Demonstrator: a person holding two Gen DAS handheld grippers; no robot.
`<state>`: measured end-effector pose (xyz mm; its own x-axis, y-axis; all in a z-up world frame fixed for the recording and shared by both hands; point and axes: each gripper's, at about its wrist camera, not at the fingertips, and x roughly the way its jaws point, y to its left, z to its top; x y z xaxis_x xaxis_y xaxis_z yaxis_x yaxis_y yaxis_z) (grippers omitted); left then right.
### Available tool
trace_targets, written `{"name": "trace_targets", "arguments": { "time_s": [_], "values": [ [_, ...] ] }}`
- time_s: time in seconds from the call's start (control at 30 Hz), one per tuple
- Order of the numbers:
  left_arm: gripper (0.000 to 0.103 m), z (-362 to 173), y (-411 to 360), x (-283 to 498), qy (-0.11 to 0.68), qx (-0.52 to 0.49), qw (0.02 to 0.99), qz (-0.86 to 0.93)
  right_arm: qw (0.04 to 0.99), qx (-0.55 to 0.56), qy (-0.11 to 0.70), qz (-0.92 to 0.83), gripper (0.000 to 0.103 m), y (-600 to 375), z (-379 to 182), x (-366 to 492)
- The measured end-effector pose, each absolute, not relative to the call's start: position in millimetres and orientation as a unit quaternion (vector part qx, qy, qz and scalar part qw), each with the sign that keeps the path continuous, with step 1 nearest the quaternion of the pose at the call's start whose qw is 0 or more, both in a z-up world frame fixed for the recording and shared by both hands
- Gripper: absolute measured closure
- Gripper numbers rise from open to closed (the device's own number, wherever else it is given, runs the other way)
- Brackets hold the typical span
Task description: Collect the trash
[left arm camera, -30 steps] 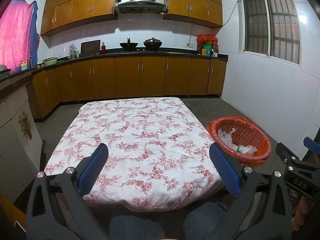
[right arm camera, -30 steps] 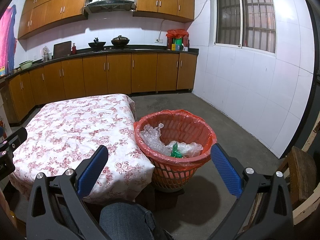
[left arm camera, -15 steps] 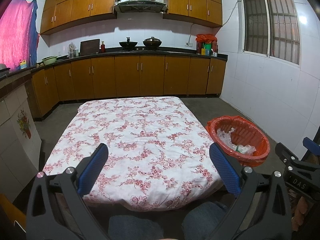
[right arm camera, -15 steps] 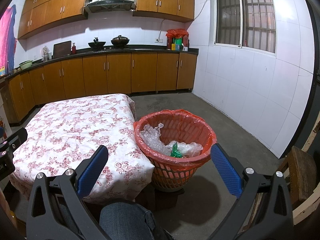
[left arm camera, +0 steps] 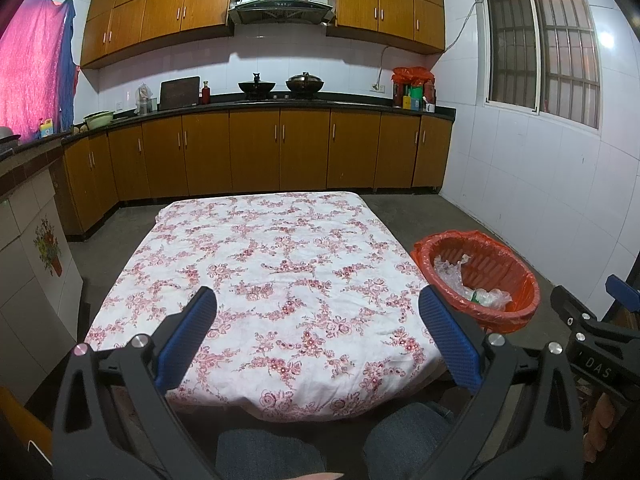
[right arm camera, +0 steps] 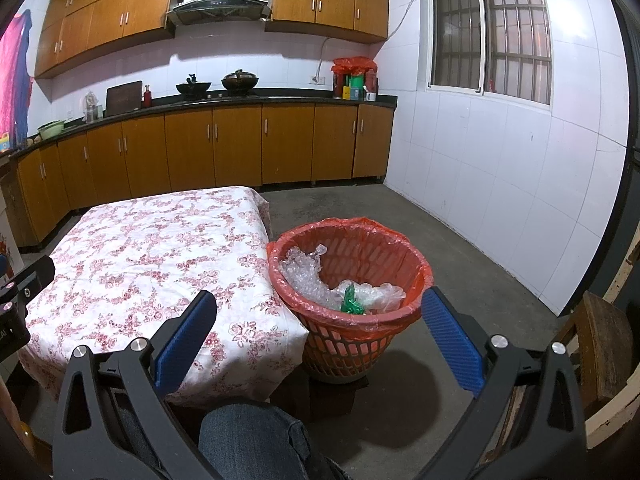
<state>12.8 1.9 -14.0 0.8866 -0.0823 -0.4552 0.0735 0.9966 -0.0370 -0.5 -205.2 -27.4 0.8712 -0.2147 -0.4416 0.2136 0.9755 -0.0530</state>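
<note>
Orange basket (right arm camera: pixel 352 344), red liner, crumpled clear plastic (right arm camera: pixel 308 280), green scrap (right arm camera: pixel 349 300)

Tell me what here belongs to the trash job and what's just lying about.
Belongs to the job:
orange basket
plastic wrap inside it
green scrap inside it
floral table

Just lying about:
two woks
green basin
wooden chair

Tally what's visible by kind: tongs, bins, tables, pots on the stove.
Tongs: 2, left and right, both open and empty
Bins: 1, orange basket holding plastic trash
Tables: 1, floral cloth
Pots: 2, and
Total: 6
</note>
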Motion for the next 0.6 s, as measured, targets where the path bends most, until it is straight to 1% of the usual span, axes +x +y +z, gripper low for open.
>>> {"name": "trace_targets", "arguments": {
  "time_s": [0.6],
  "values": [
    [0.004,-13.6,1.1,12.6,0.235,-0.008,0.971,-0.041,0.967,-0.001,0.229,-0.111,0.002,-206.5,-26.9,-0.7]
  ]
}}
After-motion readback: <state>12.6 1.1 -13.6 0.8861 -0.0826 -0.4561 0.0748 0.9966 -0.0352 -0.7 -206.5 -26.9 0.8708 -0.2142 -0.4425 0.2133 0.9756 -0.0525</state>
